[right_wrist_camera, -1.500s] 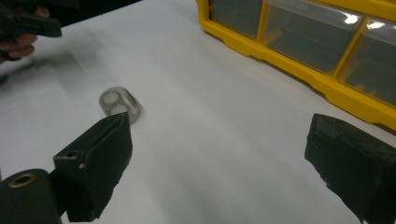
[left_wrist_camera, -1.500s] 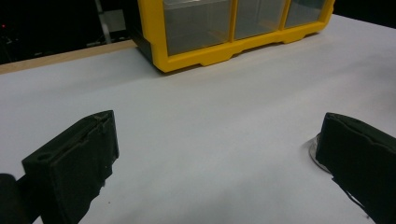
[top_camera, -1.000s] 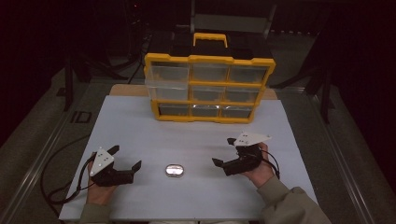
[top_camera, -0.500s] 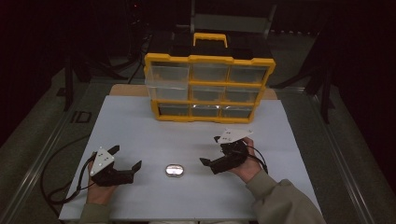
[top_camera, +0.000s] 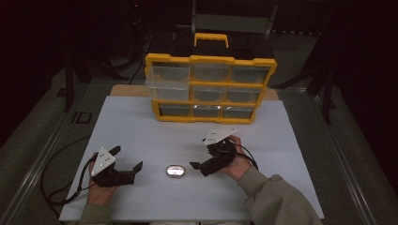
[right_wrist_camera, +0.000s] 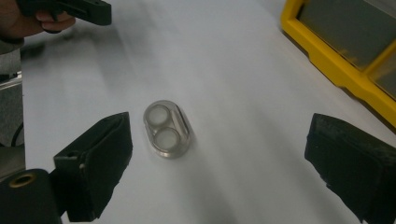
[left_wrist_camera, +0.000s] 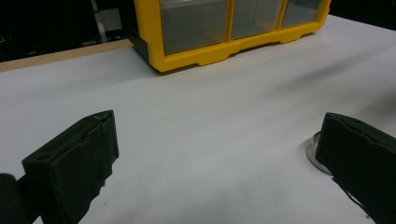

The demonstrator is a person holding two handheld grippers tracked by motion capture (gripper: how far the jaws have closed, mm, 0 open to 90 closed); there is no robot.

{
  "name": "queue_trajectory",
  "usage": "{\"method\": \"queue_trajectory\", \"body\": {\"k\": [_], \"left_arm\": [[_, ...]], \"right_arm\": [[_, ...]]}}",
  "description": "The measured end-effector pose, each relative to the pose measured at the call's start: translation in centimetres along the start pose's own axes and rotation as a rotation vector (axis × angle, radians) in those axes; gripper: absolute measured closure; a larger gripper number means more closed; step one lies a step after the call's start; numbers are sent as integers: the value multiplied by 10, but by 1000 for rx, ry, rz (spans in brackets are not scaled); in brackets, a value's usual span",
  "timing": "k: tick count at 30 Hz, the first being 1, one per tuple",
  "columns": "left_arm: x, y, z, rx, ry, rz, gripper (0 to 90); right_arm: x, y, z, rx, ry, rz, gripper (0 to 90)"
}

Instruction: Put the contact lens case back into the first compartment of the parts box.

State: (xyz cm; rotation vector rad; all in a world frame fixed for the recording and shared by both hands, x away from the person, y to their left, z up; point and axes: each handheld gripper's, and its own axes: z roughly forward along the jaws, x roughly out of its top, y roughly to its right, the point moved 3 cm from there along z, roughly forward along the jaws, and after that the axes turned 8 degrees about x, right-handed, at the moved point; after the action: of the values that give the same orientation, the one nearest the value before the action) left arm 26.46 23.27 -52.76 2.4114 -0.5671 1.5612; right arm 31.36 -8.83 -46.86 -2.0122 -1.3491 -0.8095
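Note:
A small clear oval case with two round wells [top_camera: 176,171] lies flat on the white sheet, between my two grippers. My right gripper [top_camera: 199,161] is just to its right, open and angled toward it. In the right gripper view the case [right_wrist_camera: 166,128] lies ahead near the left jaw, with the right gripper [right_wrist_camera: 219,144] wide open around bare sheet. My left gripper [top_camera: 127,158] rests open to the left of the case. In the left gripper view the left gripper [left_wrist_camera: 219,135] holds nothing, and the case [left_wrist_camera: 314,147] peeks out beside the right jaw.
A yellow drawer organizer [top_camera: 210,89] with clear drawers and a top handle stands at the back of the white sheet [top_camera: 141,122]. Its top-left drawer juts forward a little. A black cable [top_camera: 51,173] trails off the left side. The left hand and gripper [right_wrist_camera: 70,9] show far off.
My right gripper has moved left and toward the front edge, closing in on the oval case. The left gripper and the case have stayed put.

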Motion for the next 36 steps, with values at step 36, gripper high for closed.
{"method": "queue_trajectory", "body": {"k": [36], "left_arm": [[0, -1, 0, 0, -9, 8, 3]], "right_arm": [[5, -10, 65, 114, -156, -66, 75]]}}
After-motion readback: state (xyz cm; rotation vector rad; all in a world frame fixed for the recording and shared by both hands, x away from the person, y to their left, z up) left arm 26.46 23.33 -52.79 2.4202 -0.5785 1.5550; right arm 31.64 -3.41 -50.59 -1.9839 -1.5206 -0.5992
